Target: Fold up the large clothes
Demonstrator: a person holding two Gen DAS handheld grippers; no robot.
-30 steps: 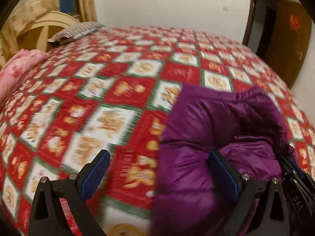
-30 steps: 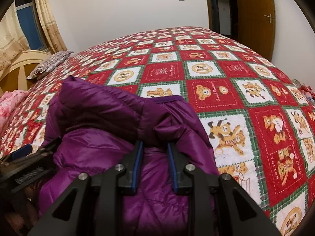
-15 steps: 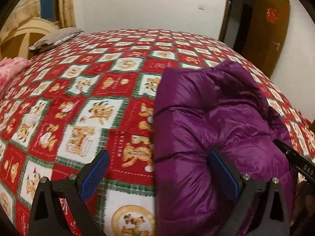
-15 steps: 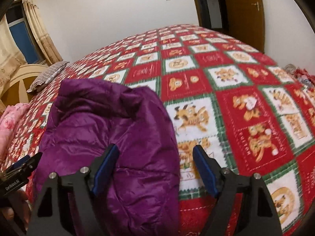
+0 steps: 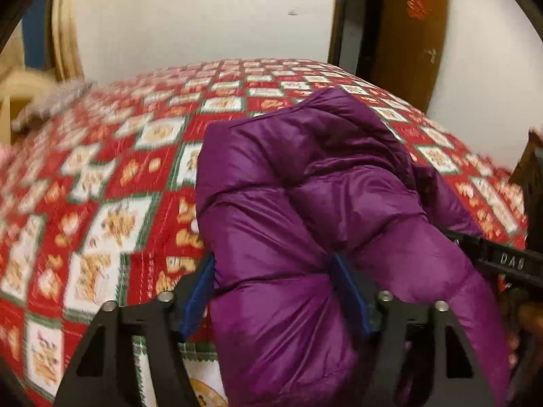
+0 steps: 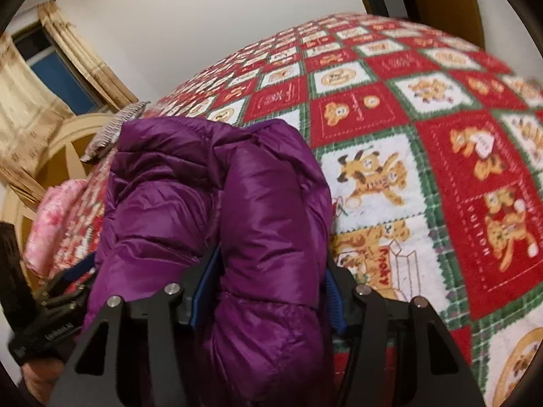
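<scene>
Jacket: a purple quilted down jacket (image 5: pixel 305 210), bundled into a thick fold, lies on the bed's near side, its shiny panels creased and bulging.
Left gripper: the left gripper (image 5: pixel 276 291) straddles the jacket's near left edge; its jaws have just been closing, and the blue pads (image 5: pixel 200 291) now press into the padding on both sides, clamped on the fabric.
Right gripper: the right gripper (image 6: pixel 268 288) takes the jacket's near right edge; its jaws have also just been closing, and a fat roll of purple fabric fills the gap between them, squeezed by both pads.
Each in the other's view: the right gripper's black frame shows at the right rim of the left wrist view, touching the jacket; the left gripper appears low at the left rim of the right wrist view, just beside the jacket.
Bed: a red, white and green patchwork bedspread (image 6: pixel 441 176) printed with cartoon bears spreads out from under the jacket on every side.
Beyond the jacket: a striped pillow (image 6: pixel 115 125) rests at the far left, by a cream headboard (image 6: pixel 64 146); pink bedding (image 6: pixel 51 224) lies to the jacket's left.
Room: gold curtains (image 6: pixel 23 112) hang behind the headboard; a brown door (image 5: pixel 410 40) stands open past the jacket on the right, against a white wall.
</scene>
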